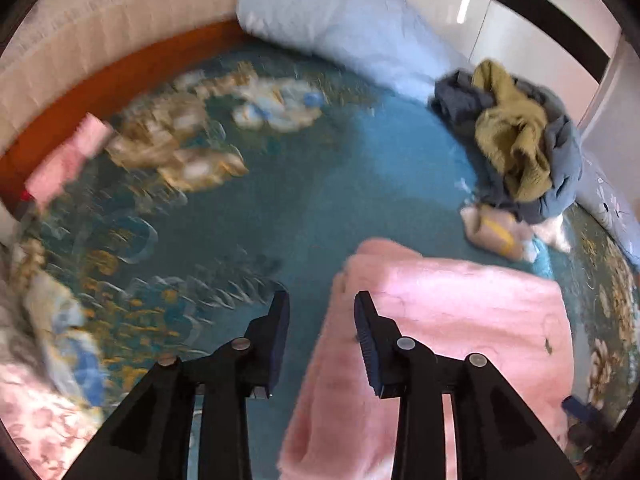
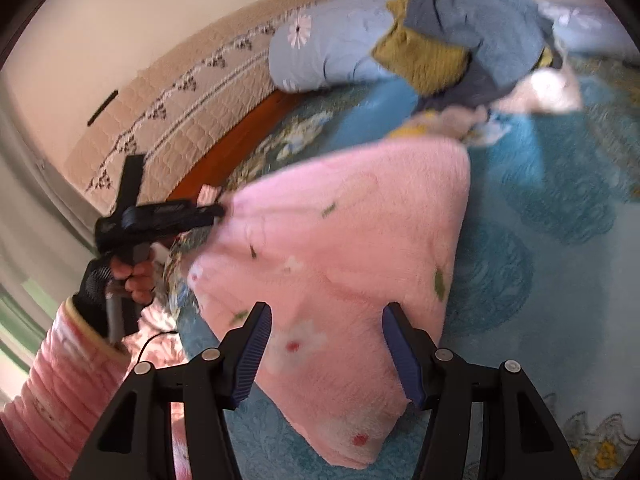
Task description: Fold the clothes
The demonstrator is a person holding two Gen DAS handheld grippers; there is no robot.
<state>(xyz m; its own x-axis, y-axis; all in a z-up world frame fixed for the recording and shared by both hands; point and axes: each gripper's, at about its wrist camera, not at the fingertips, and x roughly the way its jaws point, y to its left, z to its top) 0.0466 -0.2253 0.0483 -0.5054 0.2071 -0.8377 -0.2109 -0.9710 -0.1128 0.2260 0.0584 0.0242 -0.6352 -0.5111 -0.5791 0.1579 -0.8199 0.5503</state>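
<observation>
A fluffy pink garment (image 1: 448, 320) with small flower prints lies folded on the teal bedspread (image 1: 280, 208). My left gripper (image 1: 322, 312) is open over its left edge, nothing between the fingers. In the right wrist view the same pink garment (image 2: 344, 248) fills the middle. My right gripper (image 2: 328, 316) hovers open above its near part, holding nothing. A hand (image 2: 134, 276) holds the left gripper (image 2: 218, 212) at the garment's far left corner.
A heap of blue and olive clothes (image 1: 516, 148) sits at the far right, over pale items (image 1: 496, 232). A light blue pillow (image 1: 344, 28) lies against the quilted headboard (image 2: 180, 92). A small folded pink piece (image 1: 68, 160) rests by the wooden edge (image 1: 120, 76).
</observation>
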